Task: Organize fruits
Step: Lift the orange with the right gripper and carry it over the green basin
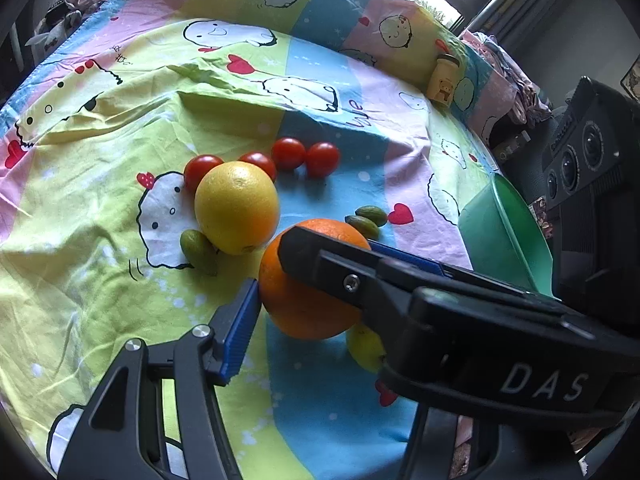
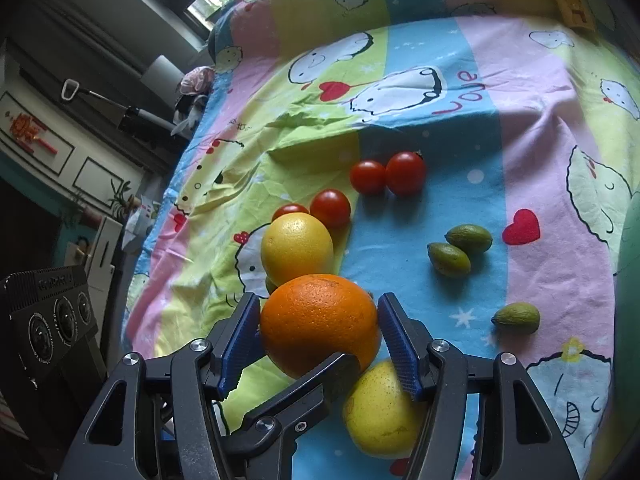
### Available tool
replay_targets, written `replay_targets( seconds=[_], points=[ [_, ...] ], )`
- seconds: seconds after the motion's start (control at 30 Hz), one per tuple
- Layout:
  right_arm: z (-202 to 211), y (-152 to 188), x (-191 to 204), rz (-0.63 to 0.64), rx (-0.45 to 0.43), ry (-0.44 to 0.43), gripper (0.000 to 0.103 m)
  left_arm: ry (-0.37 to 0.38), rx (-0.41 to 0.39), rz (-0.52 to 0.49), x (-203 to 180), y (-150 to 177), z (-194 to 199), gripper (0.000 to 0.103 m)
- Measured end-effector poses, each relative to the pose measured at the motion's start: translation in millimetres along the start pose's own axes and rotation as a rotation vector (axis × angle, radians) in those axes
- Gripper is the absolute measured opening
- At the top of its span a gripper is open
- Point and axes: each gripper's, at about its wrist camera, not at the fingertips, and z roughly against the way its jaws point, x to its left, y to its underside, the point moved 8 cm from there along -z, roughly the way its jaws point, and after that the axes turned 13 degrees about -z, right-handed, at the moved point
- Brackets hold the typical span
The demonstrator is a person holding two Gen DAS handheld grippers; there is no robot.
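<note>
The green bowl [image 1: 504, 236] on the right has no fruit showing inside. Both grippers [image 1: 316, 276] [image 2: 318, 336] stand spread around the orange [image 2: 320, 324], with small gaps beside the pads.

near yellow fruit [image 1: 366, 350] mostly hidden behind orange [image 1: 308, 280]; green bowl [image 1: 504, 232] cut by gripper body.

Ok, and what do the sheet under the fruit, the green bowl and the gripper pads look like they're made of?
Sheet: woven fabric, probably cotton, matte; it creases and folds.
Green bowl: likely plastic, smooth and slightly translucent, with light passing through its wall.
Pads: blue with fine ribs, probably rubber or soft plastic; the look does not settle which.
</note>
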Motion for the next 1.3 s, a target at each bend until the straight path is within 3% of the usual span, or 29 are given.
replay_targets(
  seconds=[0.33,0.77,1.3],
  points=[
    [34.9,-10.2,4.9,-0.009,-0.112,-0.04,0.064,-0.017,-0.084,-0.073,-24.0,-20.9,16.1,0.058],
    [127.9,-64.5,15.4,-0.014,-0.318,-0.066,0.064,-0.018,-0.199,-0.252,-84.3,-98.8,51.3,0.058],
    [164.3,-68.3,-45.3,-0.16,-0.459,-0.086,0.064,0.04,-0.182,-0.418,-142.3,-100.6,23.5,0.058]
  ],
)
